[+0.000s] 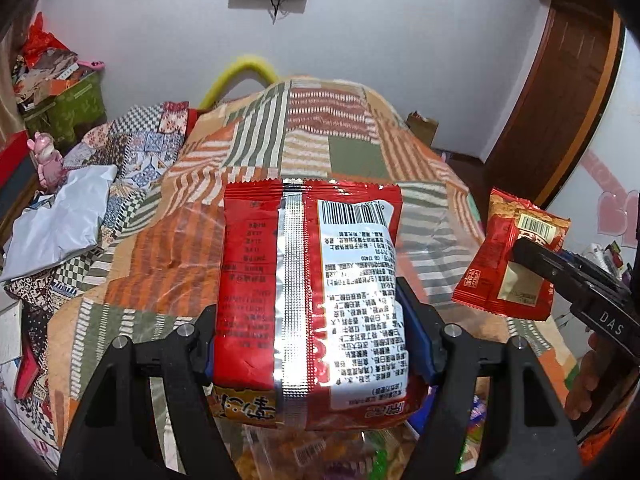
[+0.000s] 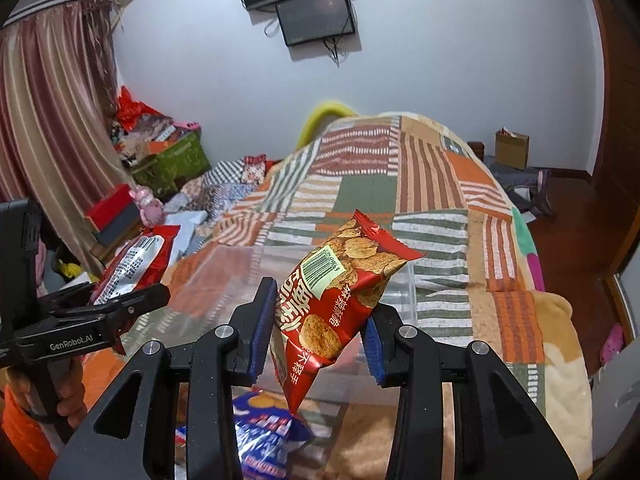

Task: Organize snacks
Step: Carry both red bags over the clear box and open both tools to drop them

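My left gripper (image 1: 312,344) is shut on a large red snack bag (image 1: 308,300), back side up with barcode and silver seam, held in the air above the bed. My right gripper (image 2: 316,332) is shut on a small red chip packet (image 2: 340,292), also held up in the air. In the left wrist view the small packet (image 1: 508,264) hangs in the right gripper at the right. In the right wrist view the large bag (image 2: 132,260) shows at the left in the left gripper. More snack packs lie below: a blue one (image 2: 264,436) and several (image 1: 320,456) under the large bag.
A clear plastic bin (image 2: 408,280) lies on the patchwork blanket (image 1: 320,136) of the bed. Clutter and a green box (image 1: 76,108) sit at the left by the curtain (image 2: 48,120). A wooden door (image 1: 560,92) is at the right.
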The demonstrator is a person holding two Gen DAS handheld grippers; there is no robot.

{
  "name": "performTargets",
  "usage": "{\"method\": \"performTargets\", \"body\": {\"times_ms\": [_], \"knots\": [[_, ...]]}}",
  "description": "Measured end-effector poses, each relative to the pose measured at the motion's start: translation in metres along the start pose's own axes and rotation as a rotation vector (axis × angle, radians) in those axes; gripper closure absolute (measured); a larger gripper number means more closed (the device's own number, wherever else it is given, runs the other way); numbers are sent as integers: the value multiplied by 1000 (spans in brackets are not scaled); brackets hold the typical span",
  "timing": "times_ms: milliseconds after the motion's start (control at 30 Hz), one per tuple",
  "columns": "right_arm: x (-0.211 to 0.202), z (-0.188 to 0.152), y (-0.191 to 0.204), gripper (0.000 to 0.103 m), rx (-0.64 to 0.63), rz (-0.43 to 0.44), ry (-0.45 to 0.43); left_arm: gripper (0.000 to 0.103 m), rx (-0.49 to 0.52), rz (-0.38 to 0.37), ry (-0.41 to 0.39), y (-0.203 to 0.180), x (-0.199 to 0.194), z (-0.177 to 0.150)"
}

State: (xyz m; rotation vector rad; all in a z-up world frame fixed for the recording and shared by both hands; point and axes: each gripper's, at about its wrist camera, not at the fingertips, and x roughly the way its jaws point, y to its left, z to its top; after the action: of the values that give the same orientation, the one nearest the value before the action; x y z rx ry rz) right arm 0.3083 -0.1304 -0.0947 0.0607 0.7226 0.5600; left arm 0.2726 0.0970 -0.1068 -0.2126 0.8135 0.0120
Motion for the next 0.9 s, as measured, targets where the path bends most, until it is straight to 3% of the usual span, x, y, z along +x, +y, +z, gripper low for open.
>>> {"method": "performTargets", "body": {"times_ms": [500, 733, 900], "knots": [[53, -5, 2, 70, -32, -14, 147, 33, 82, 66, 113, -14, 71, 2], [62, -11, 7, 71, -62, -13, 195, 32, 133, 79, 129, -27, 75, -2], [48, -12, 10, 71, -80, -20, 178, 30, 123, 89, 153, -29, 73, -3]]}}
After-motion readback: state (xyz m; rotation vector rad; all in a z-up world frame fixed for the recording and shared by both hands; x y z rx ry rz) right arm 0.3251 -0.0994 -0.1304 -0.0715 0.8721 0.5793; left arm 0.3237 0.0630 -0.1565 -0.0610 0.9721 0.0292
